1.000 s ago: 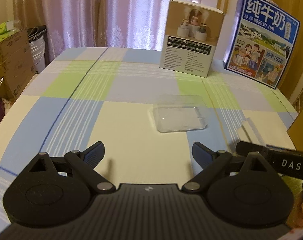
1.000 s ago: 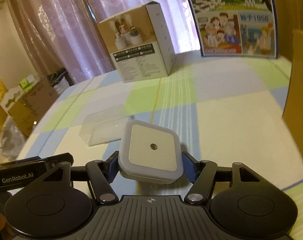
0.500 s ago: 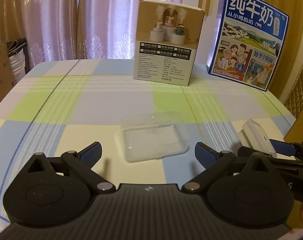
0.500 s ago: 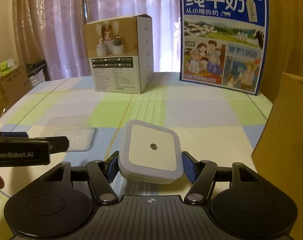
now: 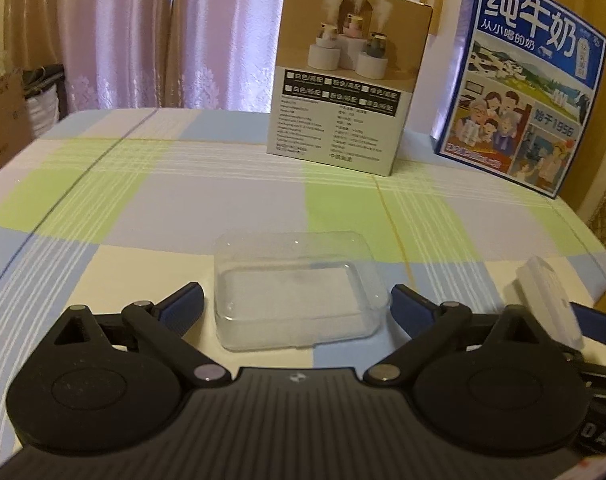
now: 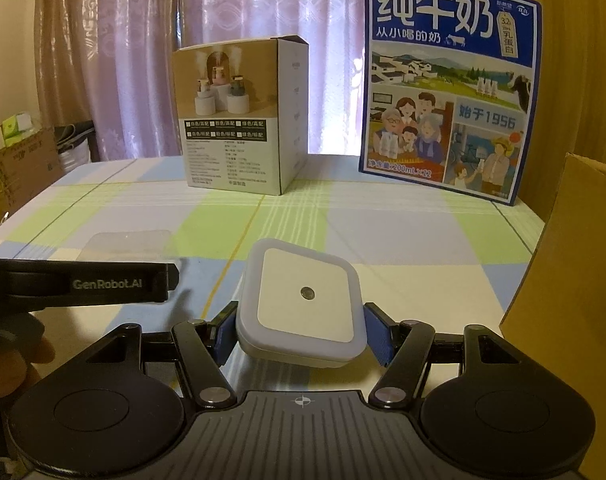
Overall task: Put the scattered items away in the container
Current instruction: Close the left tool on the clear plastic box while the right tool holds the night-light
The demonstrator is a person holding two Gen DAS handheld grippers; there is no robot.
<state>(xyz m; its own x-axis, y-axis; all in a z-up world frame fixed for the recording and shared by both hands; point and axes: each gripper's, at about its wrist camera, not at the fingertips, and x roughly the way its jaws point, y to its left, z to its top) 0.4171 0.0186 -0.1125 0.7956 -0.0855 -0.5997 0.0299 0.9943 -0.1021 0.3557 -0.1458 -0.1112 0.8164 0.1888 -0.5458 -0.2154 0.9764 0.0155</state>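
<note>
A clear plastic box [image 5: 299, 292] lies on the checked tablecloth, between the spread fingers of my left gripper [image 5: 297, 306], which is open; its pads do not touch the box. My right gripper [image 6: 301, 330] is shut on a white square night light [image 6: 301, 300], held above the cloth. In the left wrist view the night light [image 5: 551, 304] shows at the right edge with the right gripper's blue fingertip [image 5: 599, 320] beside it. From the right wrist view the clear box [image 6: 127, 242] lies at the left, partly hidden behind the left gripper's black body [image 6: 83, 282].
A tan humidifier carton [image 5: 343, 92] and a blue milk carton [image 5: 515, 92] stand upright at the table's far side. A brown cardboard box [image 6: 575, 280] rises at the right edge. Cardboard boxes [image 6: 15, 164] and curtains lie beyond the table at the left.
My left gripper has moved forward and down toward the clear box, which now sits between its fingers. The right gripper rolled level while keeping its hold on the night light.
</note>
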